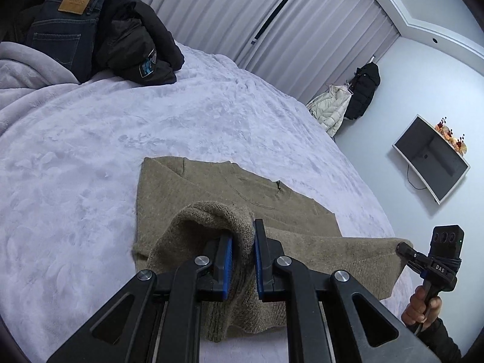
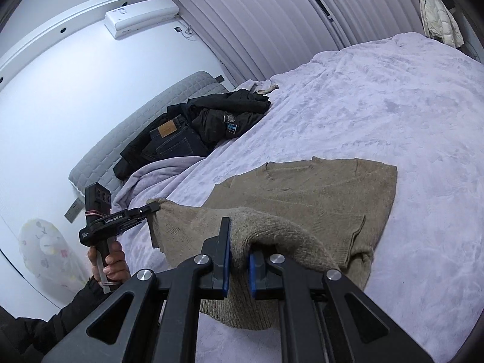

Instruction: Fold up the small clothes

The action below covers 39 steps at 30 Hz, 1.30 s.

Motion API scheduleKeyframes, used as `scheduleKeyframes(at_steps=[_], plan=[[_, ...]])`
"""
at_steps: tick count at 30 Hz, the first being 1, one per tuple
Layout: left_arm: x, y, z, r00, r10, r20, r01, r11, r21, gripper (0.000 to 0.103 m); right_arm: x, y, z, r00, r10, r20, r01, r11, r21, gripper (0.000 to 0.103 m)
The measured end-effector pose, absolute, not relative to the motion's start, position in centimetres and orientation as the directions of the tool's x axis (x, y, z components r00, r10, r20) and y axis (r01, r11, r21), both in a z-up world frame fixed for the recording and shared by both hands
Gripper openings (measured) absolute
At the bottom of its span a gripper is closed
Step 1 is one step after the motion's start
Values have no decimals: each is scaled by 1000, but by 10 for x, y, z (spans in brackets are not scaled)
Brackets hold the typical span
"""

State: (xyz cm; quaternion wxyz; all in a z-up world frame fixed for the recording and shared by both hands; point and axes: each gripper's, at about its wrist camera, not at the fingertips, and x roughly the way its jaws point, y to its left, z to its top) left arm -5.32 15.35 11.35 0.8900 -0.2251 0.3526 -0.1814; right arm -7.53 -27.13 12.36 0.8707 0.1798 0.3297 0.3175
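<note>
A tan knit sweater (image 1: pixel 236 193) lies on the lilac bed cover (image 1: pixel 90 139), its near hem lifted off the bed. My left gripper (image 1: pixel 243 254) is shut on one corner of that hem, cloth bunched between the blue pads. My right gripper (image 2: pixel 239 260) is shut on the other hem corner. The hem hangs stretched between the two. The right gripper shows in the left wrist view (image 1: pixel 403 248) at the far right. The left gripper shows in the right wrist view (image 2: pixel 154 207) at the left. The sweater (image 2: pixel 317 187) lies collar away from me.
Dark jeans (image 1: pixel 66 27) and a black jacket (image 1: pixel 136 39) are piled at the head of the bed by a grey headboard (image 2: pixel 145 121). Curtains (image 1: pixel 242 9) run behind the bed. A wall monitor (image 1: pixel 432 157) and hung coats (image 1: pixel 348 99) stand to the right.
</note>
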Motion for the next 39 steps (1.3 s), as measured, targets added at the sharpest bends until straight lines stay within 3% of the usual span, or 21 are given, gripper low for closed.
scheduleKeyframes(at_steps=[8, 14, 18, 19, 21, 22, 23, 24, 25, 26, 27, 33, 34, 36, 37, 38, 39], plan=[[2, 150, 100, 661, -474, -582, 117, 831, -544, 13, -10, -278, 99, 580, 633, -513, -306, 752, 583, 10], [46, 148, 53, 582, -453, -675, 9, 834, -552, 13, 37, -282, 59, 544, 595, -592, -186, 773, 606, 10], [62, 155, 30, 554, -481, -680, -40, 800, -598, 14, 59, -288, 35, 508, 602, -616, -125, 759, 639, 15], [65, 157, 26, 541, -495, -679, -49, 788, -614, 19, 63, -291, 29, 496, 604, -624, -110, 756, 645, 15], [66, 159, 22, 518, -531, -671, -47, 765, -642, 46, 68, -292, 22, 471, 611, -636, -90, 751, 655, 18], [63, 159, 22, 517, -550, -656, -35, 752, -658, 72, 69, -292, 19, 457, 615, -643, -79, 748, 659, 22], [58, 159, 25, 530, -551, -645, -25, 750, -661, 85, 67, -291, 19, 446, 624, -642, -78, 742, 666, 28], [53, 158, 28, 539, -542, -645, -15, 760, -650, 86, 64, -290, 19, 437, 641, -631, -89, 729, 678, 33], [49, 155, 31, 533, -538, -653, 5, 774, -634, 86, 59, -289, 21, 430, 658, -618, -108, 717, 688, 48], [46, 151, 32, 518, -541, -663, 24, 784, -621, 86, 55, -288, 22, 430, 663, -613, -118, 714, 690, 75], [45, 149, 31, 506, -546, -668, 30, 785, -619, 86, 50, -288, 24, 434, 668, -605, -125, 710, 693, 82], [33, 128, 29, 431, -581, -690, 95, 790, -606, 86, 39, -287, 21, 444, 679, -584, -144, 698, 702, 79], [33, 124, 30, 432, -560, -707, 99, 809, -580, 85, 37, -287, 20, 446, 678, -584, -143, 698, 701, 76], [41, 119, 28, 424, -519, -742, 78, 837, -541, 50, 37, -283, 20, 439, 668, -601, -149, 714, 685, 57], [47, 117, 24, 400, -521, -754, 70, 838, -541, 11, 40, -280, 18, 420, 659, -625, -146, 728, 670, 35], [53, 117, 20, 374, -531, -761, 52, 831, -554, 6, 43, -278, 16, 408, 637, -655, -134, 751, 647, 15], [56, 119, 21, 376, -531, -759, 36, 827, -561, 6, 45, -277, 15, 399, 620, -676, -126, 767, 630, 14]])
